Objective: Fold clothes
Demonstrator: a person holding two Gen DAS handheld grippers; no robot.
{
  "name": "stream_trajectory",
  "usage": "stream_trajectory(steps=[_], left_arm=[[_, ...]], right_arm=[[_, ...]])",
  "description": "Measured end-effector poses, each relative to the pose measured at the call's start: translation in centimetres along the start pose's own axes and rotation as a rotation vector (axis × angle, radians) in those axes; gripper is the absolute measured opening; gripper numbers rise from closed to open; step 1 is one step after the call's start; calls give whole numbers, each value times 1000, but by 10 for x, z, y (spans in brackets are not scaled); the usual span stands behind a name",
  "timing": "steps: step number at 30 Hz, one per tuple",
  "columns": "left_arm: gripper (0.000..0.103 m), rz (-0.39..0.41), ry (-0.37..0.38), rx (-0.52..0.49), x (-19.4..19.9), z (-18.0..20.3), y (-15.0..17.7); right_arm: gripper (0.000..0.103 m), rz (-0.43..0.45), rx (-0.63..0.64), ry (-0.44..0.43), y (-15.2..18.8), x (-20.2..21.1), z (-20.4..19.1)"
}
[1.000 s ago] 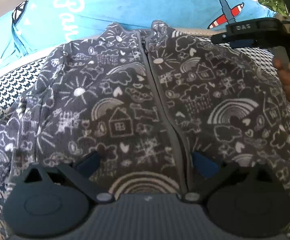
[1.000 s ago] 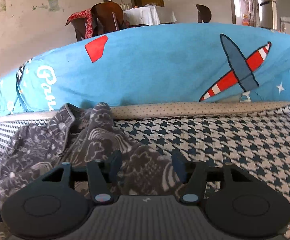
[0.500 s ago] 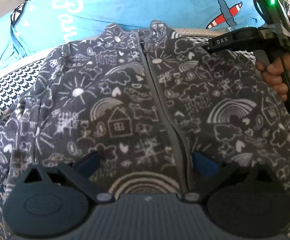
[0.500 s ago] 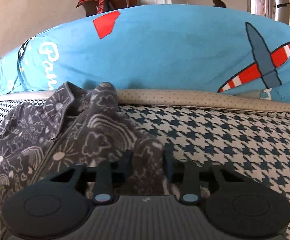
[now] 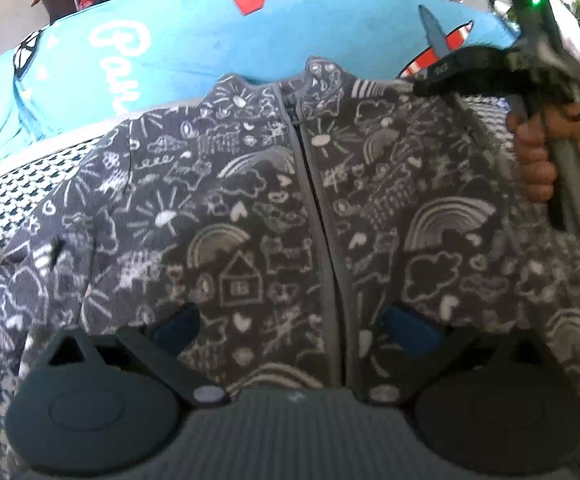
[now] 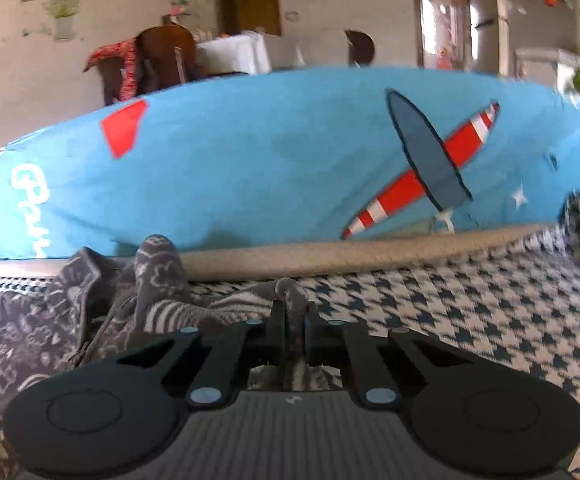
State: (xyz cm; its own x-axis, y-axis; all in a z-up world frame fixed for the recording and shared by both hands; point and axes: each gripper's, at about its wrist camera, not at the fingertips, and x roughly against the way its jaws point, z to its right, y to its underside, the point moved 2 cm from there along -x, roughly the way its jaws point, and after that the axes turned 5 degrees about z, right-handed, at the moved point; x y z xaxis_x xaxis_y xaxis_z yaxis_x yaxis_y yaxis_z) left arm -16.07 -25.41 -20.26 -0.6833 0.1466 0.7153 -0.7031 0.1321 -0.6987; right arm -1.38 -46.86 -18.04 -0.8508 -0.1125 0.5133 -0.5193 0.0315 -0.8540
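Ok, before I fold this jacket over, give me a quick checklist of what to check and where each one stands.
1. Right gripper shut on a fold of the jacket: ok.
2. Left gripper open over the hem: ok, nothing held.
3. Zip closed: ok.
4. Jacket lying flat, front up: ok in the middle; left sleeve bunched, not ok.
5. How much cloth the right gripper holds: cannot tell.
6. Room on the checked cover beside it: ok.

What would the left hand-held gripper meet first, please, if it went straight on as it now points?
Most likely the grey patterned jacket: the open left hand-held gripper points at its zipped front, though depth is unclear.
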Motion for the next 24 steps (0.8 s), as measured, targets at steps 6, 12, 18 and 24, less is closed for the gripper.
stream_trajectory(steps=[6,12,18,24], left_arm=[[103,-49,-9,-35,-12,9,9],[103,-45,-9,-34,-11,9,14],[103,-36,-16,-51,-12,13,11],[103,-36,-11,-47,-9,12,12]], right_arm=[[13,-65,-9,-17,7,-14,-1],[22,-37,-31,-67,-6,20,6],[40,-33,-12,-53,-5,62,31],[44,-112,-36,-45,20,78,49]])
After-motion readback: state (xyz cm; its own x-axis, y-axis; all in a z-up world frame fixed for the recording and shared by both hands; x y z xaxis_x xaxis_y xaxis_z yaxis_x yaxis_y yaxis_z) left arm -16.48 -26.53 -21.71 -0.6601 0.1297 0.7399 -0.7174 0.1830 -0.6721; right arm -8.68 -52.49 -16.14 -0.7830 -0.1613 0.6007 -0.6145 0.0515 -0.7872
